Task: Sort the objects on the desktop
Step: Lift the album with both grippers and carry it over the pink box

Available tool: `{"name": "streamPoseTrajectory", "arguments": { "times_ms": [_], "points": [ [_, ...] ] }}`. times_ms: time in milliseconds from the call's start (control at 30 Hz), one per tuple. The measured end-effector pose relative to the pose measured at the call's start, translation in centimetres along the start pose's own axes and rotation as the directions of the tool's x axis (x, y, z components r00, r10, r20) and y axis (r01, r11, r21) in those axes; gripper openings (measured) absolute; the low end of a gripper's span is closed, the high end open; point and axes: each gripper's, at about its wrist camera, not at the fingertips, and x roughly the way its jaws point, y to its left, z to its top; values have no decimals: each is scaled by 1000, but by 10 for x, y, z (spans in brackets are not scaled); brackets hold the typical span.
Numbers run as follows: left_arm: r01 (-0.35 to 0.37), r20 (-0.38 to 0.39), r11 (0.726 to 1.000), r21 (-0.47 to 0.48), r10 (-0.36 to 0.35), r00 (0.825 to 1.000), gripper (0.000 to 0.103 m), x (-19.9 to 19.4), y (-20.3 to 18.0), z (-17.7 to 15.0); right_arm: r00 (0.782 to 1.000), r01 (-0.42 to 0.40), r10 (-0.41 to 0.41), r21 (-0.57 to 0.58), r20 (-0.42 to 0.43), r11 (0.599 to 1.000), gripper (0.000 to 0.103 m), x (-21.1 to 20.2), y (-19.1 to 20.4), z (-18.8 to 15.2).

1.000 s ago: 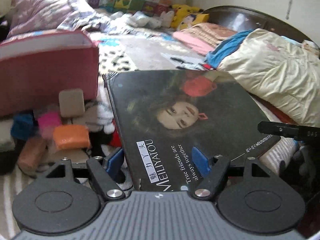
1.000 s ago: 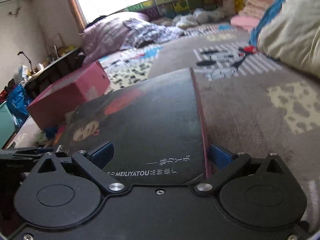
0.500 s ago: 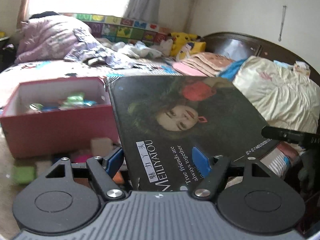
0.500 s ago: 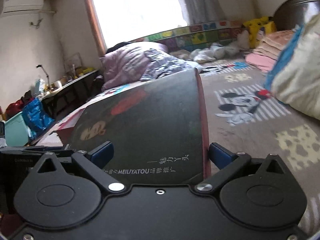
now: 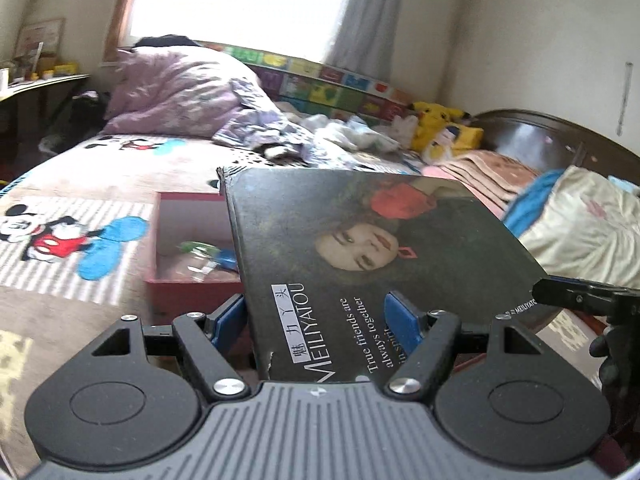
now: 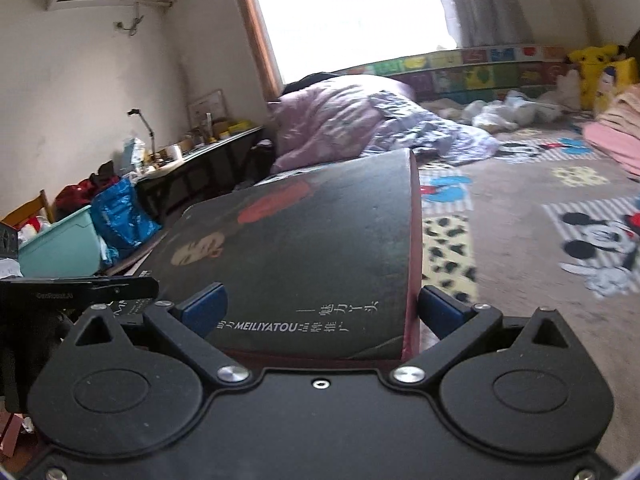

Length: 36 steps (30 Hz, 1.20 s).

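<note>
A dark box lid printed with a woman's face and "MEILIYATOU" (image 5: 384,256) is held up in the air between both grippers. My left gripper (image 5: 316,318) is shut on its near edge. My right gripper (image 6: 320,308) is shut on its other side, where the lid (image 6: 304,248) shows a red rim. Below the lid in the left wrist view sits the open red box (image 5: 188,248) with several small coloured items inside. The right gripper's body shows at the right edge of the left wrist view (image 5: 580,296).
The box stands on a bed with a Mickey Mouse blanket (image 5: 72,236). A purple quilt (image 5: 180,96), plush toys (image 5: 444,124) and folded bedding (image 5: 580,224) lie around. A desk with clutter (image 6: 192,152) and a teal tub (image 6: 60,244) stand beside the bed.
Both grippers have lifted the lid well upward. The red box, level with the left camera before, now lies below with its inside visible. The loose coloured blocks have dropped out of view.
</note>
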Motion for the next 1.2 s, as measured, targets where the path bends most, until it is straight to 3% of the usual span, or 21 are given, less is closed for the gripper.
{"name": "streamPoseTrajectory", "arguments": {
  "times_ms": [433, 933, 1200],
  "points": [
    [-30, 21, 997, -68, 32, 999, 74, 34, 95, 32, 997, -64, 63, -29, -45, 998, 103, 86, 38, 17],
    [-46, -4, 988, -145, 46, 999, 75, 106, 131, 29, 997, -17, 13, -49, -79, 999, 103, 155, 25, 36],
    [-74, 4, 977, -198, 76, 997, 75, 121, 138, 24, 997, -18, 13, -61, -82, 998, 103, 170, 20, 40]
  ]
}}
